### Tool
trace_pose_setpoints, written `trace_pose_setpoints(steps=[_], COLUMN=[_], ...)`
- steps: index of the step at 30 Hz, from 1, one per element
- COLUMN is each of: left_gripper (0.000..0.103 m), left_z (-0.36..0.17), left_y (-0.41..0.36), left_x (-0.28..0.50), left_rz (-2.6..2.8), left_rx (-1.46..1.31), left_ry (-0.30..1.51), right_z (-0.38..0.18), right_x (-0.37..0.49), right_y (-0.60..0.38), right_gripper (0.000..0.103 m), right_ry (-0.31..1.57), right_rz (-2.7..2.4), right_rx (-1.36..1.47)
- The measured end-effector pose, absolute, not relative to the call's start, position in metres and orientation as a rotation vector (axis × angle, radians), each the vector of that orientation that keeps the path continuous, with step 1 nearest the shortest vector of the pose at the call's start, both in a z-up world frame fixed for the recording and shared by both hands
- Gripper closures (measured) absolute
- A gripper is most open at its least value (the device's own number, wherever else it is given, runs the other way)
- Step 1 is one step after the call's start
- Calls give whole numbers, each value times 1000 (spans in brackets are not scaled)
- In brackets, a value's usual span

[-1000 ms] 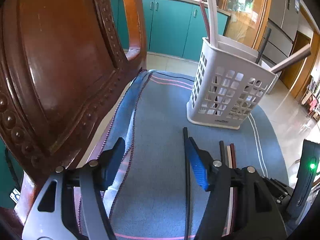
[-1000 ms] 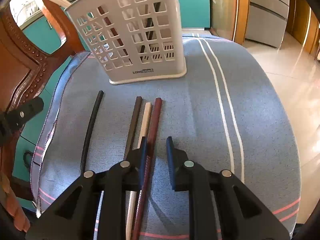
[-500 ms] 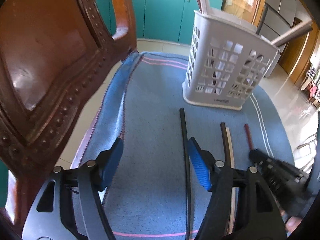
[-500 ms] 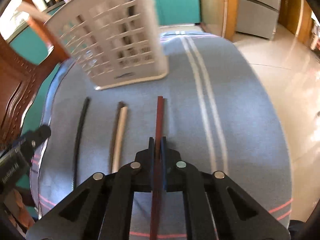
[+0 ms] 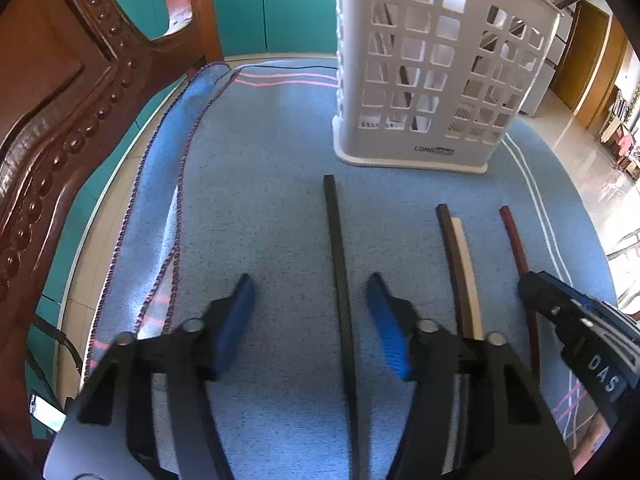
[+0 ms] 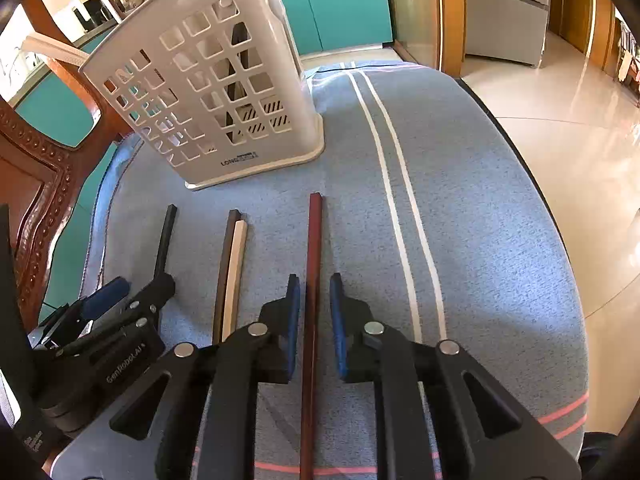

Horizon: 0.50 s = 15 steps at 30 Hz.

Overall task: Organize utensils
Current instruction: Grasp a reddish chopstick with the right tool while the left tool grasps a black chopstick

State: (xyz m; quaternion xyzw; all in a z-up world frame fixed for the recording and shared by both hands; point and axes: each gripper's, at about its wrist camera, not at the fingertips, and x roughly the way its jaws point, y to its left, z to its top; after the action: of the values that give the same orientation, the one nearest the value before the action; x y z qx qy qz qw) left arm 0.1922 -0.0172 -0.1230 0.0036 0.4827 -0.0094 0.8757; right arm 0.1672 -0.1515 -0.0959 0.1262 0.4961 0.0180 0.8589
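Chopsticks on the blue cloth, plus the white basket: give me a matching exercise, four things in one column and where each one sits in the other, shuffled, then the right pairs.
Things:
1. black chopstick
2. dark red chopstick
3. cream chopstick
4. white basket

Places:
A. standing upright beyond the chopstick tips
B. lying between the open fingers of the right gripper
C. lying between the open fingers of the left gripper
D. lying tight against a dark brown chopstick

Pairs: 1-C, 2-B, 3-D, 4-A
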Motion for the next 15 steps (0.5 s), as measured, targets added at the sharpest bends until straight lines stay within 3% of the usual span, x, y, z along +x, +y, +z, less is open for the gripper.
trace_pose_setpoints(steps=[3,5,15], left_gripper=[88,95,96], left_z=[-121,-120,-113], left_y=[-17,-13,-12], left_x=[190,188,172], left_rz=[-34,-52,-97], left_rx=[-24,-85,-139], left_ry=[1014,1022,1043], right_z=[-96,-96,-97], right_x=[165,166,167], right_y=[-152,-151,-146], right_gripper=[86,86,85], right_ry=[1041,1041,1038], right_rz=[39,38,33], right_rx=[259,256,243])
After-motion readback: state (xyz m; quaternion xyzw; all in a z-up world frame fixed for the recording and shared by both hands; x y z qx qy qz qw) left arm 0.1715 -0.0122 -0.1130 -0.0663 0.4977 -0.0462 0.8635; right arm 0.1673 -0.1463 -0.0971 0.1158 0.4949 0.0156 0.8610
